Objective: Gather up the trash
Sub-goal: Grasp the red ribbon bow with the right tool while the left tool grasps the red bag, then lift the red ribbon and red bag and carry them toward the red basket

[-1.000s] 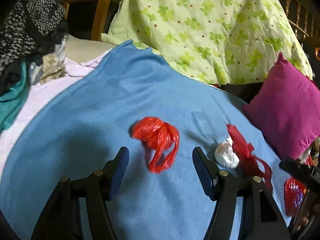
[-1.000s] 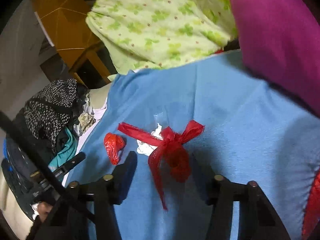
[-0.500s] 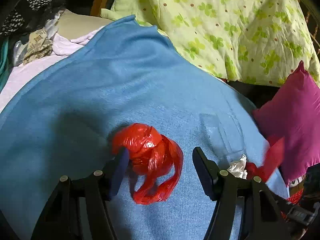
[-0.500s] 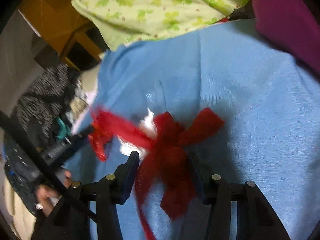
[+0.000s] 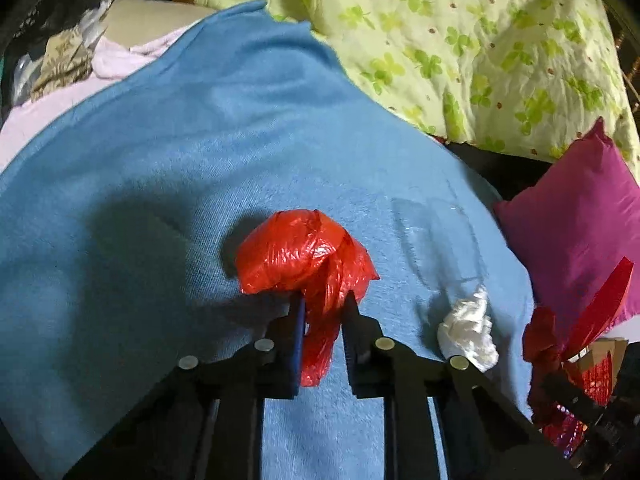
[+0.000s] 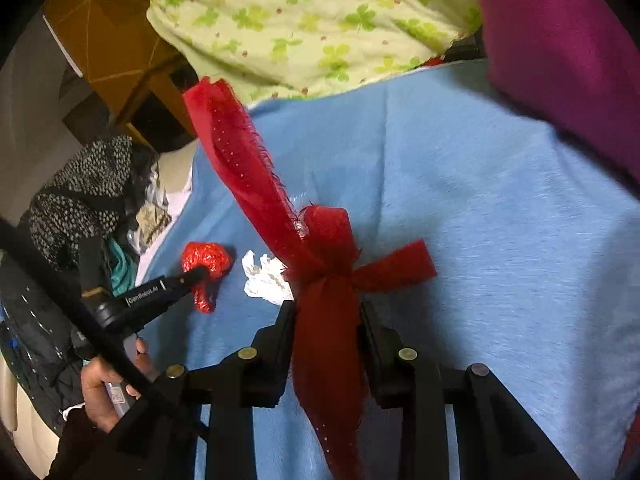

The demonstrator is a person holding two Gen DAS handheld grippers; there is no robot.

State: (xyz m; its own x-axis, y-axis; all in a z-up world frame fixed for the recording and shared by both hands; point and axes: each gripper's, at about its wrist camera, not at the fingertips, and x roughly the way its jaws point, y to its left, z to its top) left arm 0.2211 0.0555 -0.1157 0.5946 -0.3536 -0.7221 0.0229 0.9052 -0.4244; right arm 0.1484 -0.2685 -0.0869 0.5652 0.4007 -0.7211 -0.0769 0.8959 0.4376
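Observation:
My left gripper point(image 5: 322, 304) is shut on a crumpled red plastic bag point(image 5: 300, 256) that rests on the blue blanket point(image 5: 180, 160). It also shows in the right wrist view point(image 6: 208, 258), with the left gripper point(image 6: 196, 274) on it. My right gripper point(image 6: 326, 308) is shut on a red cloth ribbon point(image 6: 324, 280) and holds it above the blanket; one end sticks up to the left. The ribbon appears in the left wrist view point(image 5: 592, 312) at the right edge. A crumpled white tissue point(image 5: 468, 334) lies between the two, also seen in the right wrist view point(image 6: 266, 276).
A magenta pillow point(image 5: 576, 232) lies at the right of the blanket. A green clover-print quilt point(image 5: 460, 40) is heaped behind. Piled clothes point(image 6: 88, 200) sit at the left edge. A clear plastic film point(image 5: 432, 220) lies on the blanket. A red mesh bag point(image 5: 596, 376) shows lower right.
My left gripper moved onto the red plastic bag and shut on it. My right gripper shut on the red ribbon and lifted it off the blanket.

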